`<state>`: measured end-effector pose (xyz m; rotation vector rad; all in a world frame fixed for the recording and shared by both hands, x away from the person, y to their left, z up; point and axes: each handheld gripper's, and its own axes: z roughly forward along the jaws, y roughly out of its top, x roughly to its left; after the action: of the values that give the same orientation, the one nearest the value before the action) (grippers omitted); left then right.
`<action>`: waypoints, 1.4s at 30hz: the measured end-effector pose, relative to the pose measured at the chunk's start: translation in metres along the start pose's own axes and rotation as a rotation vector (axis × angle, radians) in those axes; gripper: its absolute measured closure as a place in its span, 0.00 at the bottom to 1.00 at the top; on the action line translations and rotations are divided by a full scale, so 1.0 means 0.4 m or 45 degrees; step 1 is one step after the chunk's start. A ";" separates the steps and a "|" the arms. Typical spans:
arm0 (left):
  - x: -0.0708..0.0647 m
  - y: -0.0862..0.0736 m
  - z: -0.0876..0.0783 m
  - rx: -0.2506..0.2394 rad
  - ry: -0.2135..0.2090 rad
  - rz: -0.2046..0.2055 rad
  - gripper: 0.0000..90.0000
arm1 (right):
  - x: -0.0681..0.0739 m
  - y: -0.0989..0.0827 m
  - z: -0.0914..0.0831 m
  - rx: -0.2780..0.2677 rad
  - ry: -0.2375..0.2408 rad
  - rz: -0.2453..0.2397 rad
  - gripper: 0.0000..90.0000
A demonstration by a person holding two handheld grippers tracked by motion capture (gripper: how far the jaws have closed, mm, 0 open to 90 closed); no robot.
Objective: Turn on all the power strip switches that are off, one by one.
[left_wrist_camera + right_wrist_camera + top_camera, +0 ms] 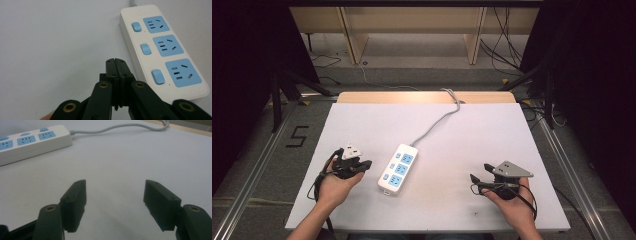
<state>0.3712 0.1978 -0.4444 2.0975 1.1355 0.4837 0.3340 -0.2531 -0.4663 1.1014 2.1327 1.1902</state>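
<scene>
A white power strip (398,169) with three blue sockets and blue switches lies near the middle of the white table; it also appears in the left gripper view (162,47) and the right gripper view (30,140). Its grey cable (437,122) runs off the far edge. My left gripper (368,163) is held just left of the strip, its jaws pressed together with nothing between them (115,61). My right gripper (476,180) rests low at the right front, jaws wide apart and empty (115,192), pointing toward the strip.
The white table (362,125) has a wooden strip along its far edge (422,96). Black frames and loose cables (512,50) stand on the floor beyond. A "5" mark (298,136) lies on the floor at left.
</scene>
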 end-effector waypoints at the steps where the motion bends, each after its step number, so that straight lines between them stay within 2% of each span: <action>1: -0.001 0.004 0.002 0.003 0.005 0.000 0.99 | 0.000 0.001 0.000 0.000 0.000 -0.001 0.40; 12: -0.026 0.058 0.026 0.058 -0.013 0.051 0.99 | 0.001 -0.001 -0.002 0.006 -0.011 -0.005 0.40; 24: -0.037 0.105 0.056 0.089 -0.060 0.054 0.99 | -0.002 -0.003 -0.002 0.008 -0.012 0.002 0.39; 42: -0.061 0.175 0.127 0.141 -0.078 0.067 1.00 | -0.002 -0.004 0.000 0.007 -0.003 0.009 0.39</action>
<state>0.4289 0.1309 -0.4287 2.2269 1.0962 0.3858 0.3336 -0.2542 -0.4678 1.1134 2.1328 1.1864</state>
